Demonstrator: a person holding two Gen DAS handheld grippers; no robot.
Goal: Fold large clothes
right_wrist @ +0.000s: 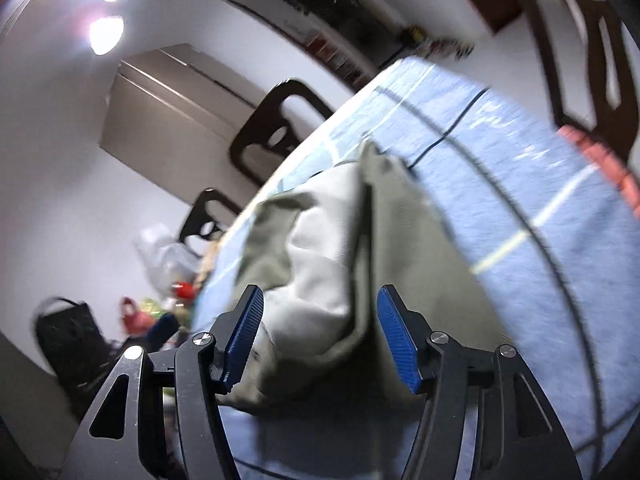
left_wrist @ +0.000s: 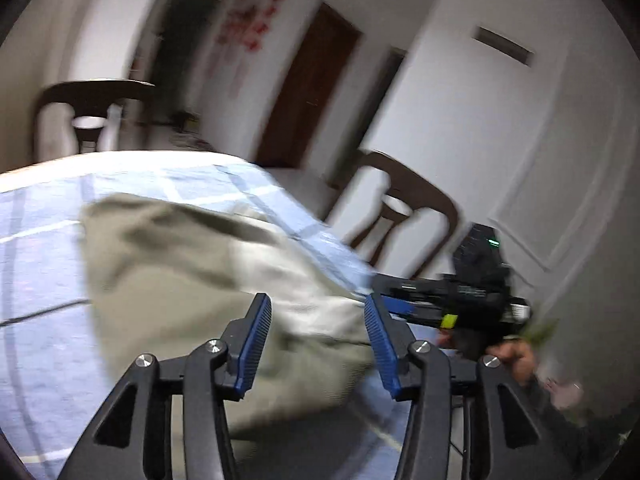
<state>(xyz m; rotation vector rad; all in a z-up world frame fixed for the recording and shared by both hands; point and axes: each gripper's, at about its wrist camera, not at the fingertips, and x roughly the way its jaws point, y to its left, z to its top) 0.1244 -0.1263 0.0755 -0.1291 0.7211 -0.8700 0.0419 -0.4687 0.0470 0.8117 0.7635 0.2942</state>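
Note:
An olive-green garment (left_wrist: 168,264) with a pale lining lies bunched on a table covered by a blue checked cloth (left_wrist: 40,248). My left gripper (left_wrist: 316,308) is open, its blue pads above the garment's near part, holding nothing. In the left wrist view the right gripper (left_wrist: 452,304) reaches in from the right at the garment's edge. In the right wrist view the garment (right_wrist: 360,240) lies ahead, pale lining showing. My right gripper (right_wrist: 320,304) is open over its near end. Both views are blurred by motion.
Dark wooden chairs (left_wrist: 404,208) stand at the table's far side and another (left_wrist: 92,112) at the back left. A brown door (left_wrist: 312,88) is in the far wall. In the right wrist view, bags and clutter (right_wrist: 160,280) sit on the floor at left; a red item (right_wrist: 604,164) is at right.

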